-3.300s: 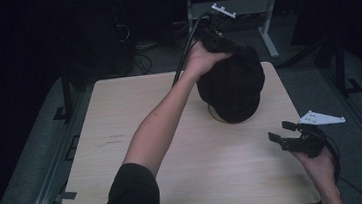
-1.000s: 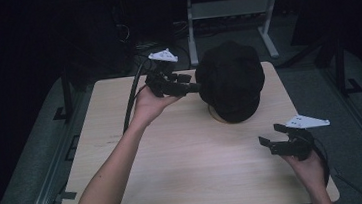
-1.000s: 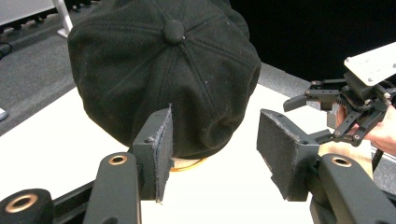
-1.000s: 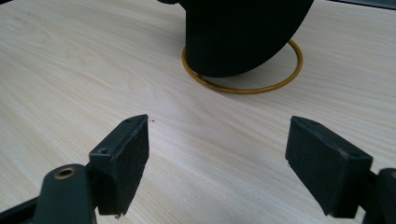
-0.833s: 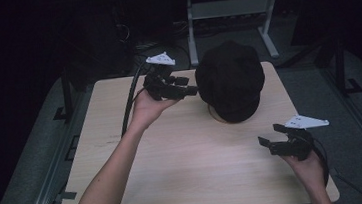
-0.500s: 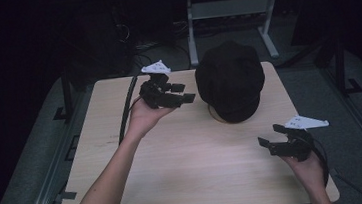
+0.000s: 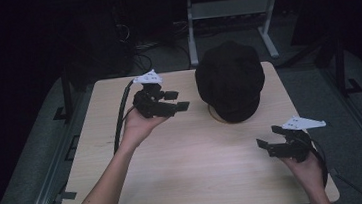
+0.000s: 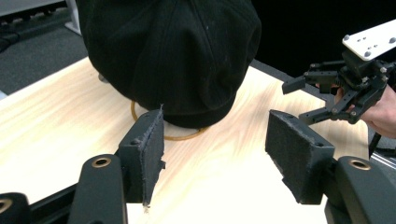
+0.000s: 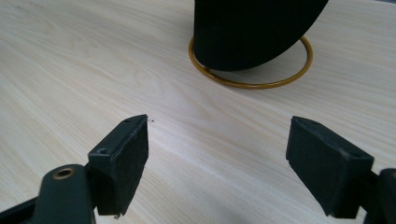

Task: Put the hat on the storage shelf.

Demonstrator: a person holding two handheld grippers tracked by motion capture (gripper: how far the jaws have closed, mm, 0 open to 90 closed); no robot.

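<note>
Black cap [image 7: 230,79] sits on a stand w/ a gold ring base [image 9: 252,70], toward the far right of the tabletop [image 7: 176,173]. Ring pokes out from under the cap's near edge.

Left gripper [image 7: 171,101] hangs just left of the cap, not touching; jaws wide apart, have just been opening, nothing between them. In the left gripper view the pads [image 8: 147,149] frame bare wood, cap close ahead. Right gripper [image 7: 268,141] hovers near the front right corner, well apart from the cap, jaws spread about as wide as they go, empty.

Risks from here, as a guess:
- Cap looks perched, not fastened. A sideways nudge from the left gripper could slide it off or tip the stand, since the ring base looks light.
- Soft fabric: a pinch on the crown prob. grabs only a fold, so the cap sags or slips out on lifting.
- A grab too low could catch the ring along w/ the brim and drag the stand.
- Trailing cable [image 7: 120,118] could snag on the tabletop edge.
</note>
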